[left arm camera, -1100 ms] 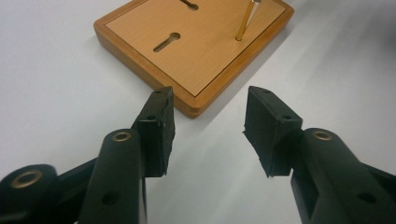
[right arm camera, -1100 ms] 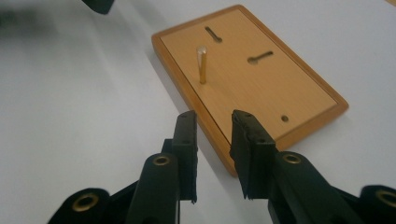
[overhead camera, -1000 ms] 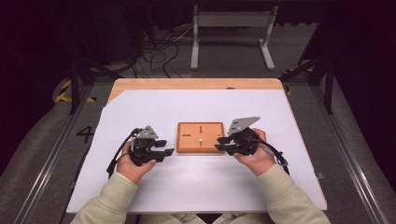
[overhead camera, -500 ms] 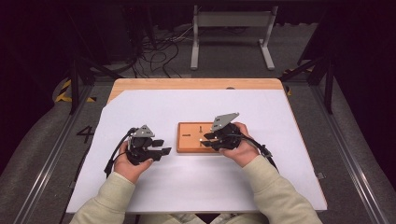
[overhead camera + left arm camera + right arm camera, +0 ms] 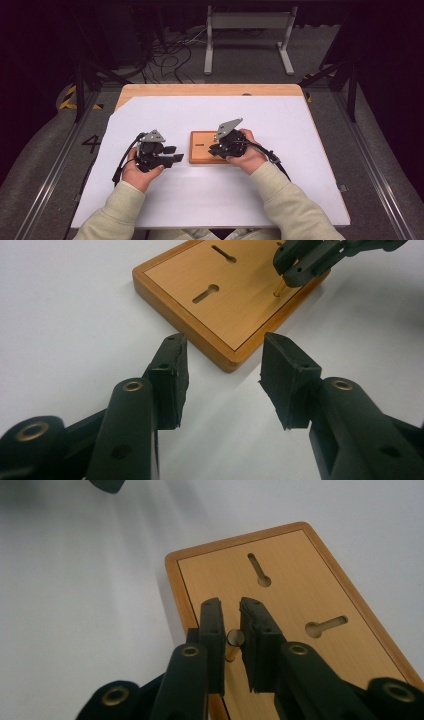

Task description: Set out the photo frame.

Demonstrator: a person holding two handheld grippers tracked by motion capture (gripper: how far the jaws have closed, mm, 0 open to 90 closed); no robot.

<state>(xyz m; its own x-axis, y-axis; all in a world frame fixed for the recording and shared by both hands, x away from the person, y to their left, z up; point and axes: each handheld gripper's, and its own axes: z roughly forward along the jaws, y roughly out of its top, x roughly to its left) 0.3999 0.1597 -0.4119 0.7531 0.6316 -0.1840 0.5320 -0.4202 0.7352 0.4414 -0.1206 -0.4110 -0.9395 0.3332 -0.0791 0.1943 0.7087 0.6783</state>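
A flat board (image 5: 201, 148) lies on a sheet (image 5: 280, 200) that covers most of the worktop (image 5: 200, 90), roughly at the middle of the sheet. The worktop's far edge strip shows beyond the sheet. The board has two keyhole slots (image 5: 259, 570) cut into its top, set at right angles to each other, and a short peg (image 5: 235, 638) stands upright on it near one corner. The left claw (image 5: 172, 153) rests on the sheet just left of the board, apart from it, pointing toward its near corner. The right claw (image 5: 215, 149) sits over the board's right part, the peg between its two pads. Beyond the worktop, on the floor, stands a frame (image 5: 248, 22), with cables (image 5: 170, 55) lying to its left.
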